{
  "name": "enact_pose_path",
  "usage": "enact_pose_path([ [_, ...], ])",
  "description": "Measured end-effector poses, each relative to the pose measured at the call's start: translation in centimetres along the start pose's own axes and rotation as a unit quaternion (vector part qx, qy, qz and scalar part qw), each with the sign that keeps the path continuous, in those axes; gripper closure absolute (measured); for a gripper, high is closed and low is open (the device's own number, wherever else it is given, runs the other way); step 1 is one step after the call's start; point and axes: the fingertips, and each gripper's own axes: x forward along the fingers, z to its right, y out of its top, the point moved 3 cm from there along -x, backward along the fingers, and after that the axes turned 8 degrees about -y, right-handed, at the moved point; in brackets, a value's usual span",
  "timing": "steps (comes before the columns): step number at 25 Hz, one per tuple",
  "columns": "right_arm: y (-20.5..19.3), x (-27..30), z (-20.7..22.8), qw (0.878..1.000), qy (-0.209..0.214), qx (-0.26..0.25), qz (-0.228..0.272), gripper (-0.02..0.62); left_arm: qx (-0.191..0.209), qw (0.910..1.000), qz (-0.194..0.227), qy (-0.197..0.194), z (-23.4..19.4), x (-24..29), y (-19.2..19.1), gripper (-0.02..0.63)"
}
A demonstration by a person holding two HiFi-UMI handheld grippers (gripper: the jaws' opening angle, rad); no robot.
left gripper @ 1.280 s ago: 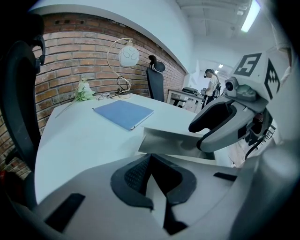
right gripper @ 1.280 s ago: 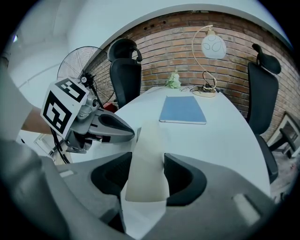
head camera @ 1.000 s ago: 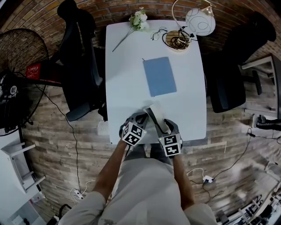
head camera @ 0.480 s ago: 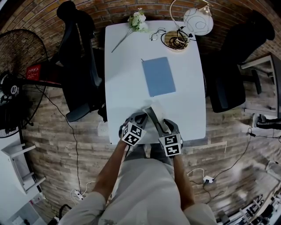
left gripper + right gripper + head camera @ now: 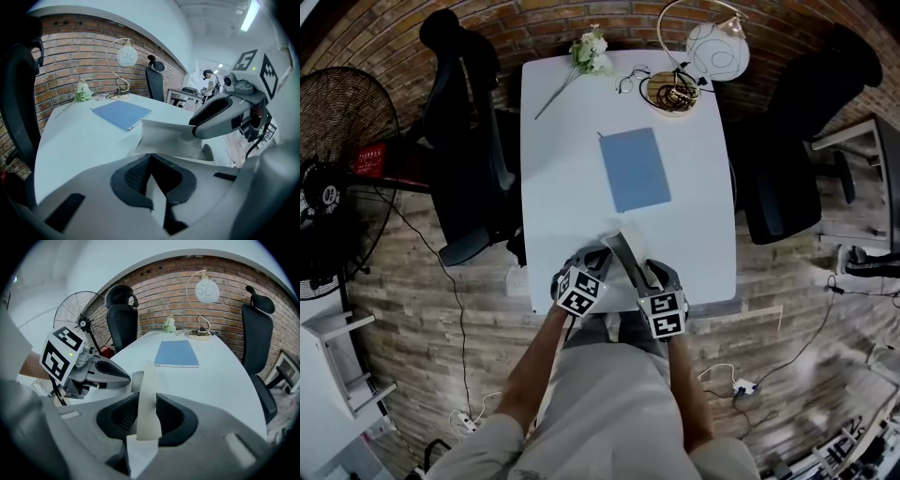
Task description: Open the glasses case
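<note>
The glasses case (image 5: 623,250) is a pale grey-white folding case at the near edge of the white table (image 5: 562,169). My left gripper (image 5: 598,260) grips its left side, and a pale sliver of the case (image 5: 171,136) sits between its closed pads (image 5: 136,176). My right gripper (image 5: 645,272) is at the right side. Its jaws have just been closing, and the case's upright flap (image 5: 149,394) is now pinched between them. Each gripper shows in the other's view: the right gripper (image 5: 220,115), the left gripper (image 5: 110,373).
A blue notebook (image 5: 635,169) lies mid-table. At the far end are a globe lamp (image 5: 717,47), a round tray of cables (image 5: 670,91) and a white flower (image 5: 589,49). Black chairs (image 5: 469,141) (image 5: 787,150) flank the table. A fan (image 5: 337,178) stands at left.
Both grippers stay at the case by the table's near edge. The whole view has shifted slightly, with no other visible difference.
</note>
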Motion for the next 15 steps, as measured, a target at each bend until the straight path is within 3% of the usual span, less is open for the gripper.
enact_pose_path([
  [15, 0.1, -0.76, 0.89, 0.999, -0.02, 0.026, 0.0, 0.492, 0.003, 1.0, 0.001, -0.003, -0.06, -0.08, 0.13, 0.603],
])
